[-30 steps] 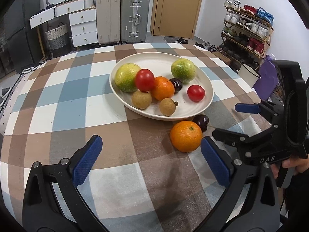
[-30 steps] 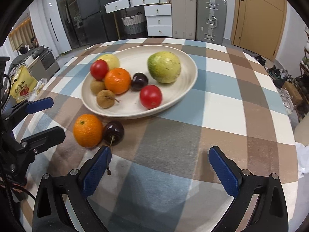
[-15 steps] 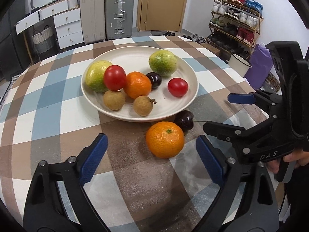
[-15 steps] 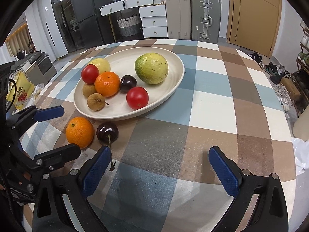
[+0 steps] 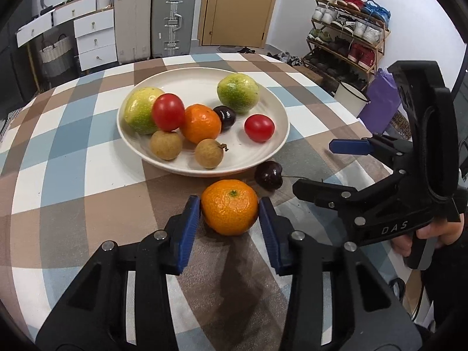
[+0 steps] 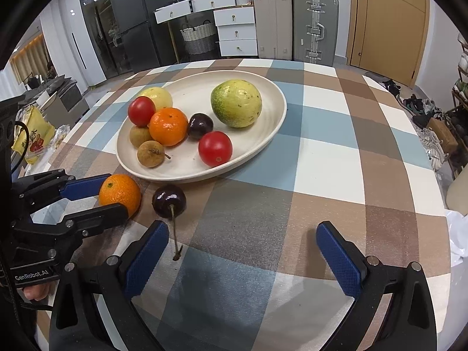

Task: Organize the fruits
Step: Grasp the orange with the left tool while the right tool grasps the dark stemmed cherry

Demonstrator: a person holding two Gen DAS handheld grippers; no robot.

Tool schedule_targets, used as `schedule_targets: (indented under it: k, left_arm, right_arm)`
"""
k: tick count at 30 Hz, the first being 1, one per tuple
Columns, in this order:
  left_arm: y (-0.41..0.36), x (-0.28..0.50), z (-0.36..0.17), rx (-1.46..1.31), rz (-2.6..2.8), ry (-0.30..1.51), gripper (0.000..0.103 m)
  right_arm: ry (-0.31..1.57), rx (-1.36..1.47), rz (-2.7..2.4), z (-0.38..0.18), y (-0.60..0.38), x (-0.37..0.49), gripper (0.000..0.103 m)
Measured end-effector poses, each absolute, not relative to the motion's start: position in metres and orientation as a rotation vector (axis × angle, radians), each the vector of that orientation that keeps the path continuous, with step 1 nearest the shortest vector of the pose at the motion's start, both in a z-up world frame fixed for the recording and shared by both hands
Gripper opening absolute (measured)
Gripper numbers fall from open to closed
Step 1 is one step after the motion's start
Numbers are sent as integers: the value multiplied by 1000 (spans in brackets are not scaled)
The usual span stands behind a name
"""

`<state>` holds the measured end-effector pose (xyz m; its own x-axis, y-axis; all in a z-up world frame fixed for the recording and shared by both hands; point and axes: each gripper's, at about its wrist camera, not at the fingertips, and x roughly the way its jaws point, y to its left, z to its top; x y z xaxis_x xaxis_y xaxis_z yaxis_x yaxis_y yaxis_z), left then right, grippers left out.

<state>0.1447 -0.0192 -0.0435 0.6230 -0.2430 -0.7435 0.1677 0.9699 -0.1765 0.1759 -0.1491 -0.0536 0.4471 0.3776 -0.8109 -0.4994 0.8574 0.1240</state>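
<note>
Tangerine (image 5: 229, 211) on the tablecloth is now sitting between the left gripper (image 5: 229, 219) pads, which were wide apart a second ago and are closing onto it, so lifting into the plate (image 5: 272, 143) ahead looks next. Cherry (image 6: 169, 201) is lying just ahead of the right gripper (image 6: 241, 259), jaws spread wide.

Pretty clearly someone's home: shoe rack (image 5: 348, 20) by the door (image 5: 238, 5), suitcases (image 5: 172, 19), fridge (image 6: 131, 20), checkered tablecloth (image 6: 321, 146).
</note>
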Motion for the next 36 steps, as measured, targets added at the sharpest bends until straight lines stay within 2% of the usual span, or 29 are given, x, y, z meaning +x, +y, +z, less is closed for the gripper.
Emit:
schedule_targets:
  k: [9,10,12,19,29,36]
  left_arm:
    - [12,126,-38,-137,-151,842,38]
    - [16,124,-37,-143,-143,839,38]
    - [21,120,-36,-159,-134,833,38]
    - [31,115,-35,-179,-110,826,38]
    - [29,114,-35,-174,-95,823,38]
    - [27,113,-32,-165,-90,818,38]
  right_arm:
    - [966,-193,578,-55,-120,174,101]
    - [966,-198,575,-55,-118,175,100]
    - [967,-194,592,-54,-112,175,88]
    - [967,-198,625,-53,-98,172,86]
    - [946,-247,649,-51,-89,162,60]
    - [939,-255,666,-50,-92,157,35]
